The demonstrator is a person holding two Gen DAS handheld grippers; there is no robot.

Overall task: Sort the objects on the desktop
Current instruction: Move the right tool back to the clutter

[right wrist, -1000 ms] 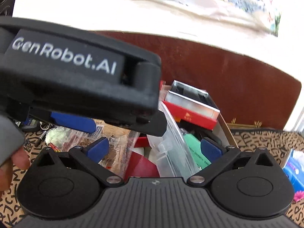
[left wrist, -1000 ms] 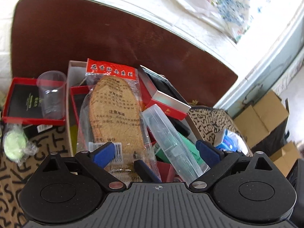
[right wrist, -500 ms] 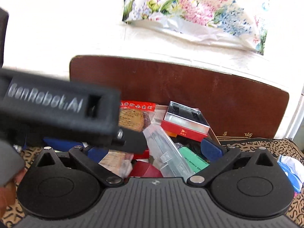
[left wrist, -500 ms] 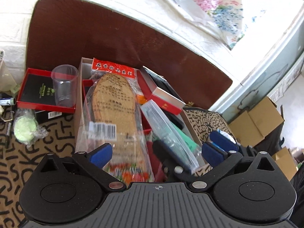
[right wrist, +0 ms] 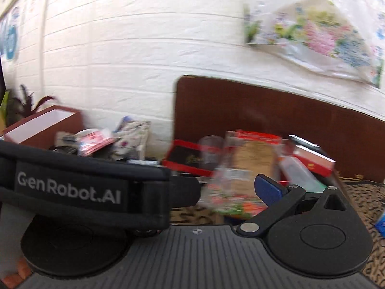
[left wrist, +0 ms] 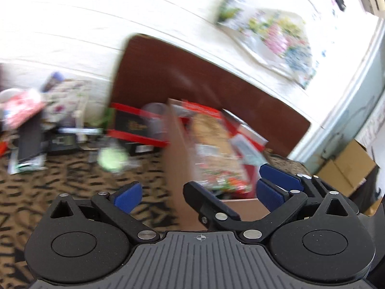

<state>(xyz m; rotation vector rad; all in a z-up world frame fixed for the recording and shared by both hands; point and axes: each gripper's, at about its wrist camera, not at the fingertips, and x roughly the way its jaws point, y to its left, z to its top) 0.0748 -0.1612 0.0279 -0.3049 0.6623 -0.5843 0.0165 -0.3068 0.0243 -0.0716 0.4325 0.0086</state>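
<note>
Both views are motion-blurred. A cardboard box (left wrist: pixel 175 149) holds the packaged insole (left wrist: pixel 211 139), red boxes and a clear plastic case; the insole also shows in the right wrist view (right wrist: pixel 250 163). My left gripper (left wrist: pixel 197 193) is open and empty, above the patterned cloth beside the box. The right gripper's fingers (left wrist: pixel 279 175) show at its right. In the right wrist view the left gripper's body (right wrist: pixel 84 190) covers the right gripper's left finger. My right gripper (right wrist: pixel 204 192) looks open and empty, short of the box.
A red tray (left wrist: pixel 137 125) with a clear cup stands left of the box. A green bagged item (left wrist: pixel 112 160) and more clutter (left wrist: pixel 36 125) lie on the cloth at left. A brown board (right wrist: pixel 264 110) leans on the white wall. Cardboard boxes (left wrist: pixel 346 168) stand at right.
Both grippers have pulled back and swung left, away from the box. The box contents look smaller and farther. The left clutter has come into view.
</note>
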